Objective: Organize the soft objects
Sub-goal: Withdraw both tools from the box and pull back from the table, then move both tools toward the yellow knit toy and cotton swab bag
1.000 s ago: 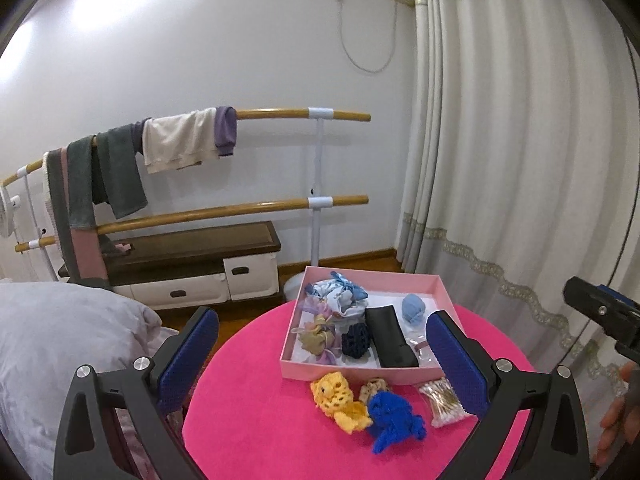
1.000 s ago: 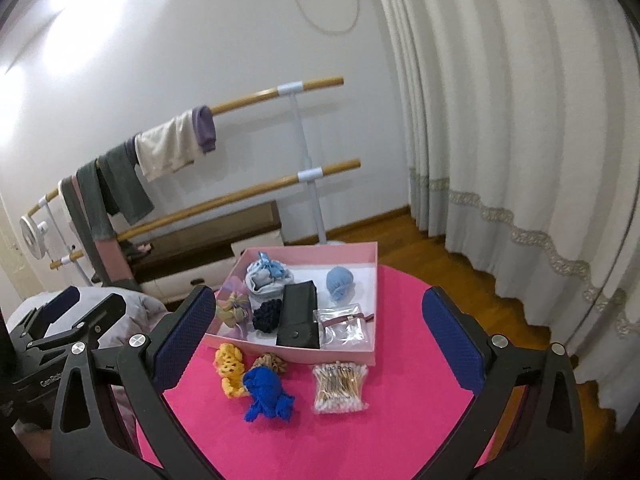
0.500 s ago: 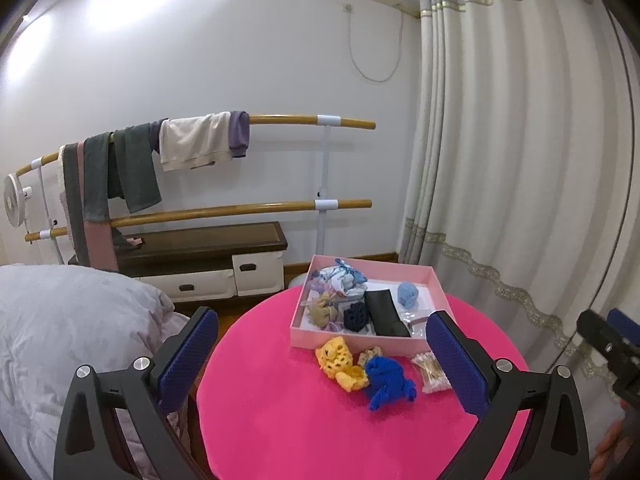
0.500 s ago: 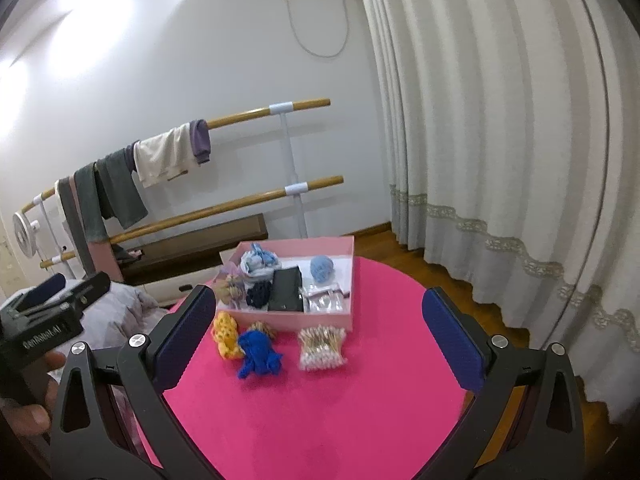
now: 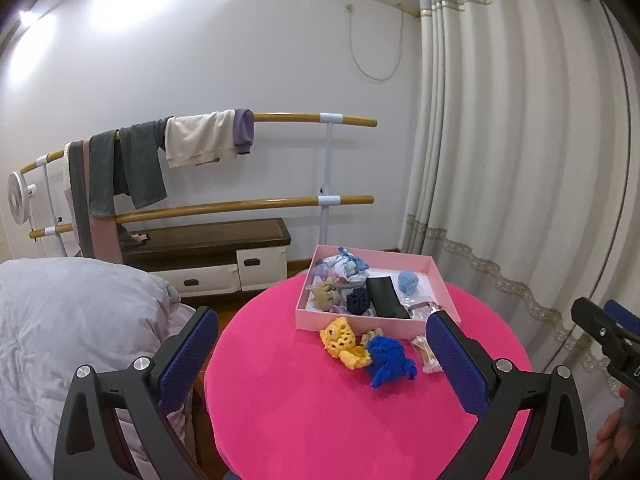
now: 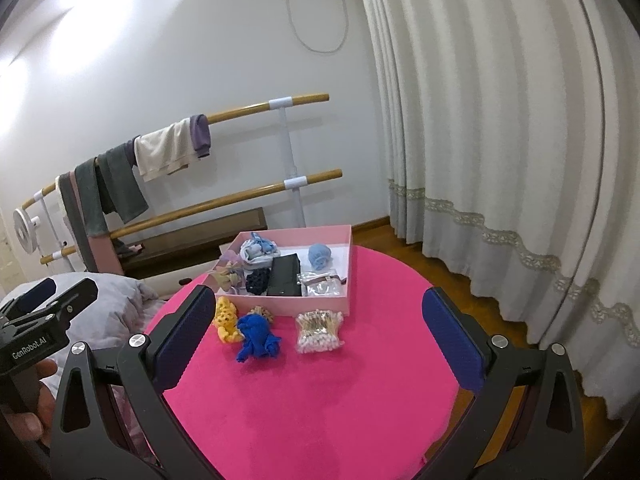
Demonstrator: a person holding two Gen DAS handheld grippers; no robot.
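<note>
The left claw point(image 5: 320, 358) hangs level above the near-left part of the round pink table point(image 5: 304, 408), its blue-padded fingers point(image 5: 188, 354) spread wide and holding nothing. The right claw point(image 6: 318, 340) hovers the same way over the near edge of the table, jaws wide apart and empty, pointing toward the far side. Each claw shows at the margin of the other's view (the right one at the far right of the left camera, the left one at the lower left of the right camera), and part of a hand point(image 6: 28, 404) grips the left handle.

Between the fingers, toward the middle of the table, lie the loose soft things: a blue knitted piece point(image 6: 258, 336) touching a yellow knitted piece point(image 6: 226, 318) on its left, with a small tan piece point(image 6: 262, 313) just behind them. A packet of cotton swabs point(image 6: 319, 332) lies just right of the blue piece.

Just behind these, at the far edge of the table, sits an open pink box point(image 6: 288, 302). Inside it are a pale blue ball point(image 6: 319, 255), a black pouch point(image 6: 285, 276), a dark navy knitted piece point(image 6: 257, 280), a beige bow point(image 6: 225, 277), a bundle of light blue cloth point(image 6: 256, 249) and a clear packet point(image 6: 322, 284).
</note>
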